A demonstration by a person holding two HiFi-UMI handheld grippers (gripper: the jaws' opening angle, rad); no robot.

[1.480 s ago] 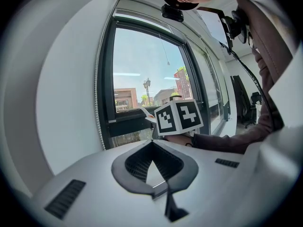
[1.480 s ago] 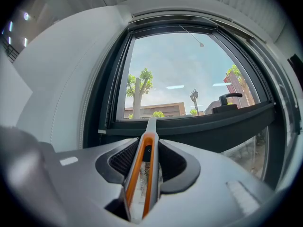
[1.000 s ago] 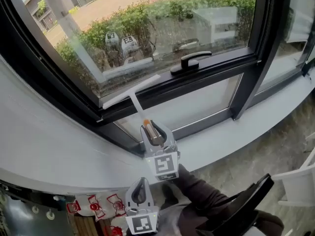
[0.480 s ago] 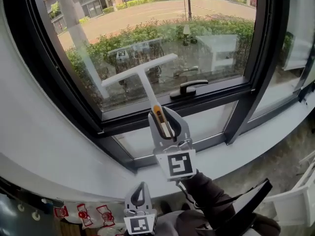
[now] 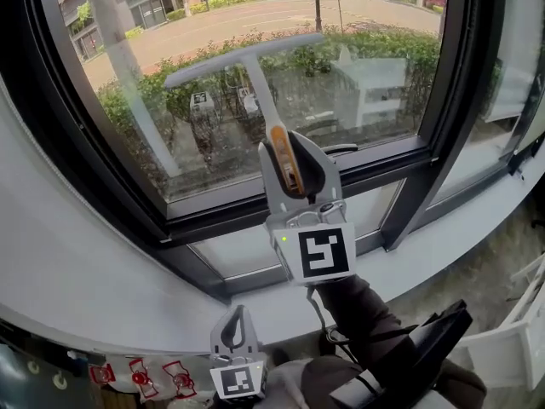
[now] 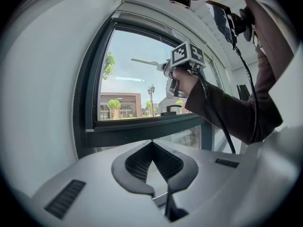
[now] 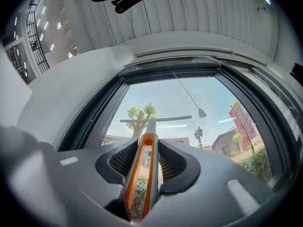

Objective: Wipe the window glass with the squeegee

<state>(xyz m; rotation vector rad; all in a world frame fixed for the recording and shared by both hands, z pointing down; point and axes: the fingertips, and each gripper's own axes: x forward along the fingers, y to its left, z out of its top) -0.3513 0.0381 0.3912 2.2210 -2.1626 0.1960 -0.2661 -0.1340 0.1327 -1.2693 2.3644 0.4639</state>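
— Gripping what, the right gripper (image 5: 291,162)?
— Squeegee (image 5: 258,88). Jaws are clamped on its orange handle, blade up at the glass (image 5: 375,32), high on the pane (left end lower).
— Left gripper (image 5: 235,329)?
— Low, below the sill (image 5: 426,245), jaws closed together on nothing, well apart from the glass.

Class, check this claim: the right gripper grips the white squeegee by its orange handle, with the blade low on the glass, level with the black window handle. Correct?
Not quite. The right gripper does grip the white squeegee by its orange handle, but the head view shows the blade high on the window glass, well above the black window handle.
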